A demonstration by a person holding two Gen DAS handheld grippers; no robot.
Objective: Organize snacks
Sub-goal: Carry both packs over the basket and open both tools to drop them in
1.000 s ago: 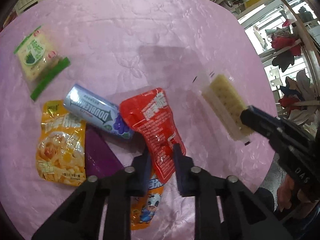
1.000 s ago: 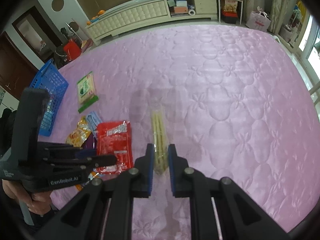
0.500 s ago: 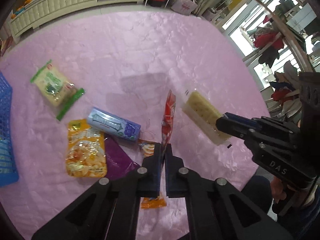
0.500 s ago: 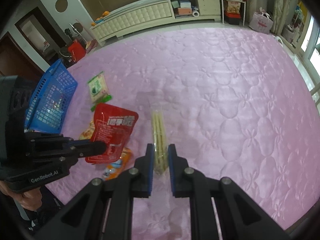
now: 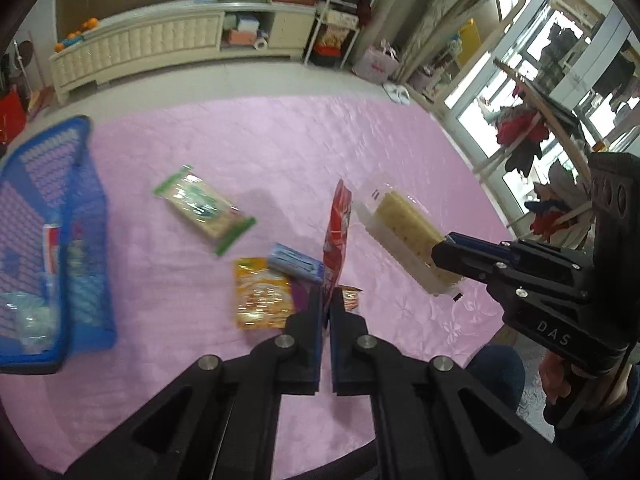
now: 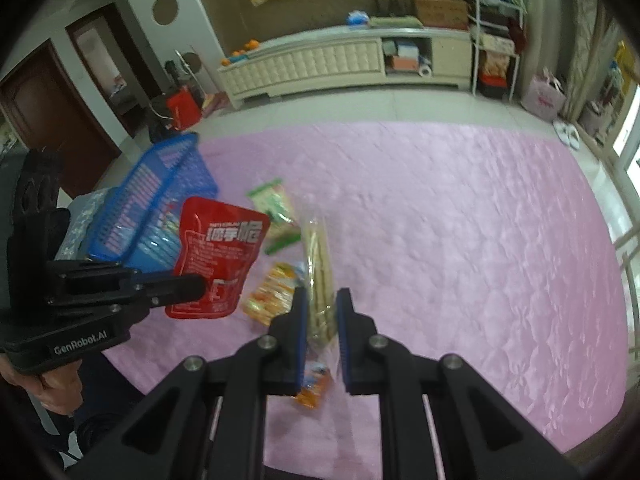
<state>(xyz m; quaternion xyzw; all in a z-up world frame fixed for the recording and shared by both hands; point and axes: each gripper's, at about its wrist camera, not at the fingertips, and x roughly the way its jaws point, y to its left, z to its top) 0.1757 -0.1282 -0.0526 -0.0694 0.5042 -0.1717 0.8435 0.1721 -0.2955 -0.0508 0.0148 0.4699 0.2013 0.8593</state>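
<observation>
My left gripper [image 5: 328, 300] is shut on a red snack pouch [image 5: 335, 236], held edge-on above the pink bedspread; the pouch also shows in the right wrist view [image 6: 218, 256]. My right gripper [image 6: 320, 300] is shut on a clear pack of crackers [image 6: 316, 256], lifted off the bed; the pack shows in the left wrist view [image 5: 404, 232]. A blue basket [image 5: 52, 240] with several snacks inside stands at the left. On the bed lie a green-edged cracker pack [image 5: 204, 208], a yellow pouch [image 5: 260, 300], a blue gum pack [image 5: 294, 266] and an orange packet [image 5: 350, 300].
The pink bedspread [image 6: 460, 240] stretches wide to the right and far side. The blue basket [image 6: 156, 200] is at its left edge. A white cabinet [image 6: 320, 64] and shelves stand on the floor beyond. The person's hands hold both grippers near the bed's front edge.
Both grippers have risen and tilted up with their packs. The left gripper closed on the red pouch and lifted it off the pile. The blue basket has come into view.
</observation>
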